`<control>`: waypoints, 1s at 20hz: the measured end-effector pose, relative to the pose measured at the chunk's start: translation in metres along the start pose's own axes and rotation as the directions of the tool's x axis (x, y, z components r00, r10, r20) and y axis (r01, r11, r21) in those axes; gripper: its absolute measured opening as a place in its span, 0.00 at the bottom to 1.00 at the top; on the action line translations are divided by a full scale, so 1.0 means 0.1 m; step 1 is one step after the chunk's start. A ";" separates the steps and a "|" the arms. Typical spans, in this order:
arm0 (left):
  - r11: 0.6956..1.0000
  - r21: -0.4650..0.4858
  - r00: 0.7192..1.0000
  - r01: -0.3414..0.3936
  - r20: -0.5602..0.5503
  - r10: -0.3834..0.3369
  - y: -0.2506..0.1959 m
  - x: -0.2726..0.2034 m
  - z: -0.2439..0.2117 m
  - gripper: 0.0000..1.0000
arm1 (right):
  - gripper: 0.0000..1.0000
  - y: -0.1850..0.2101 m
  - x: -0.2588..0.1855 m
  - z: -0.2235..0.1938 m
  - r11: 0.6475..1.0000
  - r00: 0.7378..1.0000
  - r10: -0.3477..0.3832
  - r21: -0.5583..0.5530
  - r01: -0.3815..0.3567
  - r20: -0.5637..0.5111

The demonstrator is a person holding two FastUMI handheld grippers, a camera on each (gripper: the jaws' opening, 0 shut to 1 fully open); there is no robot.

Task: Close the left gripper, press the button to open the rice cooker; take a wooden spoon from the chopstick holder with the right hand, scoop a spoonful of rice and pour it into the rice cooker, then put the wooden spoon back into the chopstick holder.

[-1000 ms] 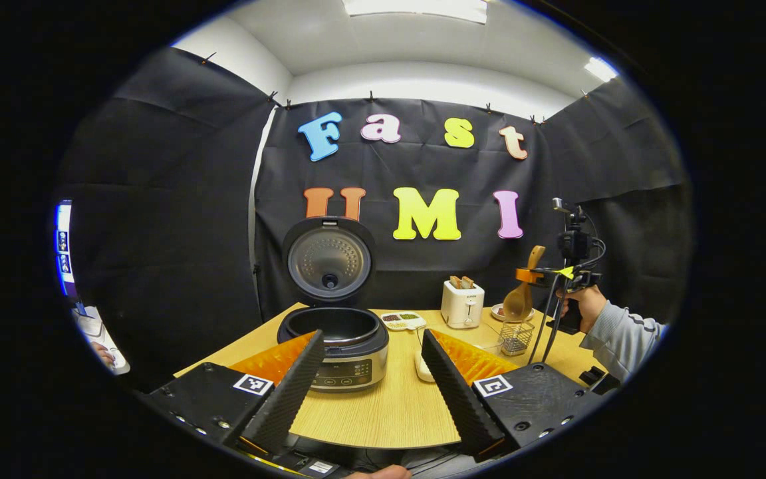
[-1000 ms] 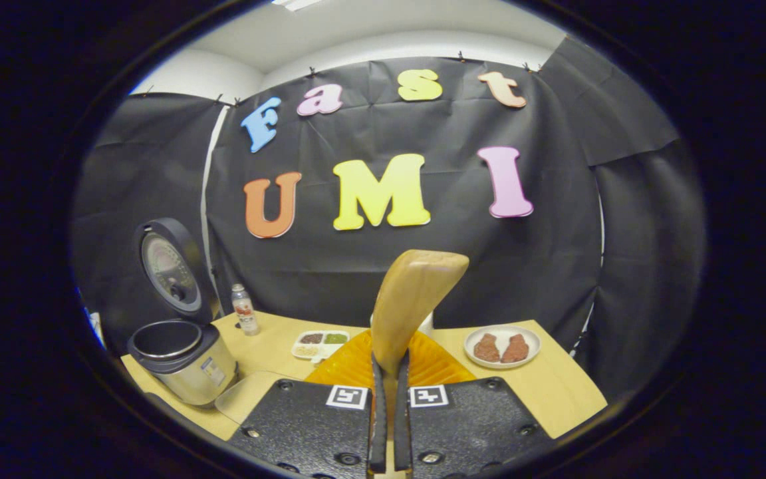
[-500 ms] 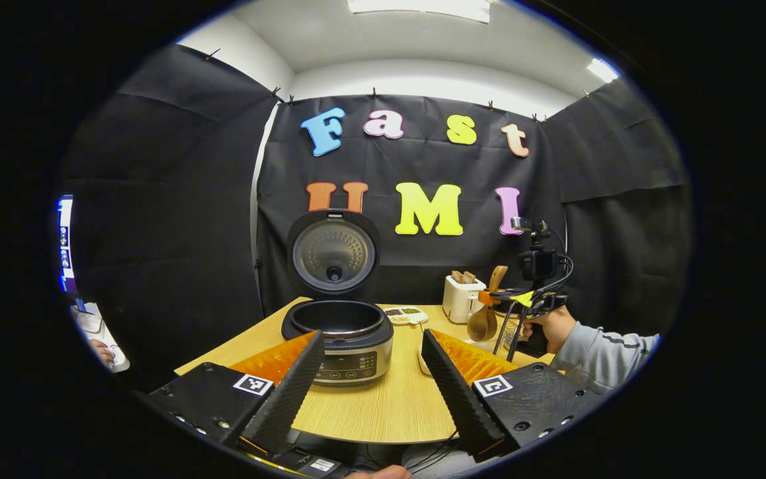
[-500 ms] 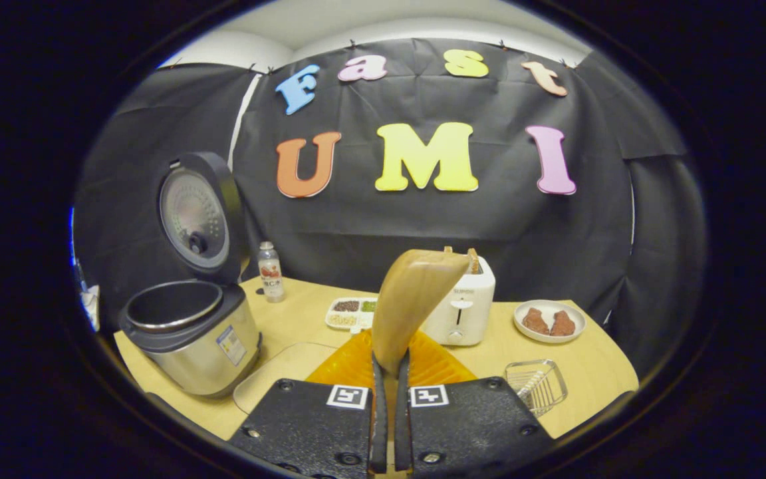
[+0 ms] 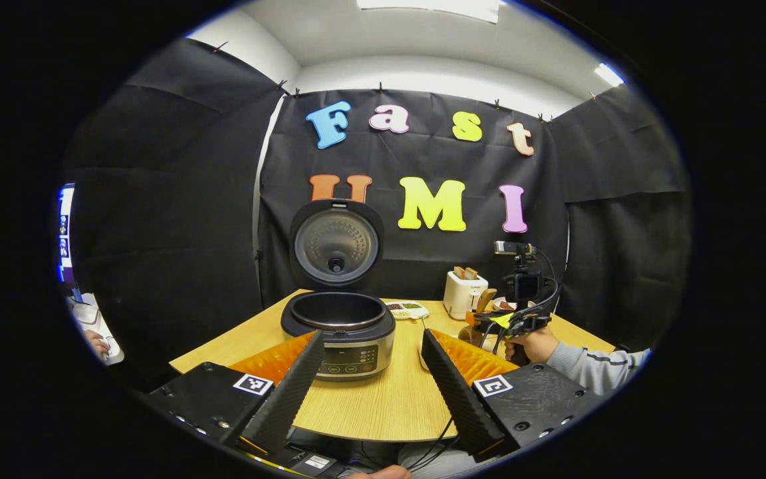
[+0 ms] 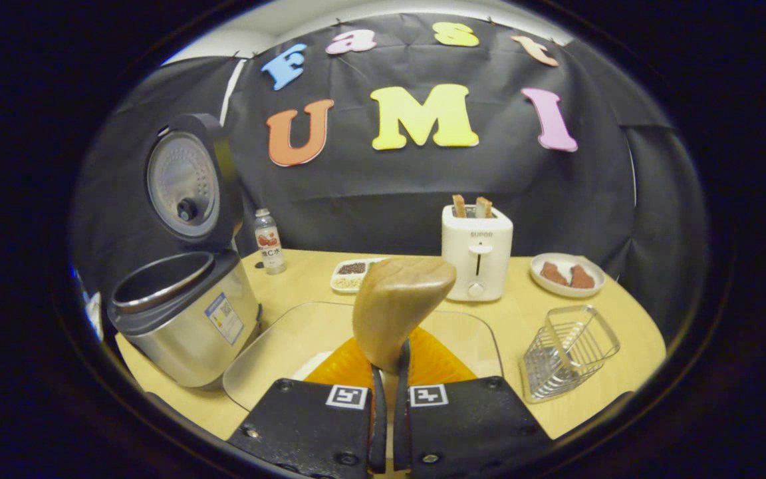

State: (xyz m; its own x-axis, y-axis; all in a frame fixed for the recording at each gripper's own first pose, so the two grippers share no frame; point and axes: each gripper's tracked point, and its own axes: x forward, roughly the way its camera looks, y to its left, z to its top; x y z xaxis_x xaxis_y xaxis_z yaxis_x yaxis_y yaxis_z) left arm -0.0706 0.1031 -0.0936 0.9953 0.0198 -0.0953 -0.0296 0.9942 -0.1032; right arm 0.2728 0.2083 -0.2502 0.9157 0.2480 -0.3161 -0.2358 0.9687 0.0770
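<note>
My right fingers (image 6: 388, 406) gripped the wooden spoon (image 6: 396, 309), the open rice cooker (image 6: 180, 313) to their left, while my left fingers (image 5: 370, 379) stood wide apart.

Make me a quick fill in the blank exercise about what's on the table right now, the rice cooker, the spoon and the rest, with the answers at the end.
1. The rice cooker stands with its lid ____.
2. The right gripper is shut on the handle of the ____.
3. Two slices of bread stick out of the top of the white ____.
4. The wire chopstick holder stands to the ____ of the spoon in the right gripper view.

Missing words: open; wooden spoon; toaster; right
</note>
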 end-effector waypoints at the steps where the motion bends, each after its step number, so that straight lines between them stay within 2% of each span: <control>1: 1.000 0.007 1.000 0.003 -0.001 -0.003 -0.02 0.01 -0.01 0.94 | 0.10 -0.01 0.00 0.01 0.999 1.000 0.010 0.035 -0.010 -0.010; 4: 1.000 0.011 1.000 0.006 -0.003 -0.005 -0.04 0.02 -0.02 0.94 | 0.10 -0.06 0.00 0.00 0.987 0.998 0.043 0.156 -0.036 -0.036; 5: 1.000 0.005 1.000 0.008 -0.004 -0.008 -0.06 0.03 -0.02 0.94 | 0.05 -0.12 0.02 0.00 0.973 0.999 0.029 0.232 -0.022 -0.030; 6: 1.000 0.001 1.000 0.010 -0.010 -0.010 -0.06 0.04 -0.04 0.94 | 0.10 -0.14 0.01 0.01 0.952 0.999 0.029 0.305 -0.019 -0.029; 11: 1.000 0.017 1.000 -0.015 -0.021 0.016 0.02 0.03 -0.03 0.94 | 0.09 -0.24 -0.10 0.09 0.898 0.998 0.056 0.437 -0.060 0.024; 14: 0.999 0.018 0.999 -0.030 -0.019 0.031 0.03 0.05 -0.04 0.94 | 0.08 -0.32 -0.21 0.20 0.824 0.994 0.078 0.555 -0.109 0.079; 18: 0.999 0.032 0.999 -0.026 -0.040 0.027 -0.02 0.05 -0.09 0.94 | 0.09 -0.45 -0.30 0.19 0.691 0.988 0.093 0.706 -0.154 0.125; 20: 0.997 0.065 0.998 -0.047 -0.037 0.049 0.00 0.07 -0.09 0.94 | 0.09 -0.52 -0.33 0.18 0.629 0.983 0.102 0.756 -0.182 0.151</control>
State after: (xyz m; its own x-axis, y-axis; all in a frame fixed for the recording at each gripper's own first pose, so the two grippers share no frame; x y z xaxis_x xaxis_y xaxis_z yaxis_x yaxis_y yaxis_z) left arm -0.0645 0.1027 -0.1028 0.9884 0.0647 -0.1372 -0.0700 0.9970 -0.0341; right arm 0.2603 0.1500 -0.2270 0.9253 0.3437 -0.1601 -0.0687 0.5672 0.8207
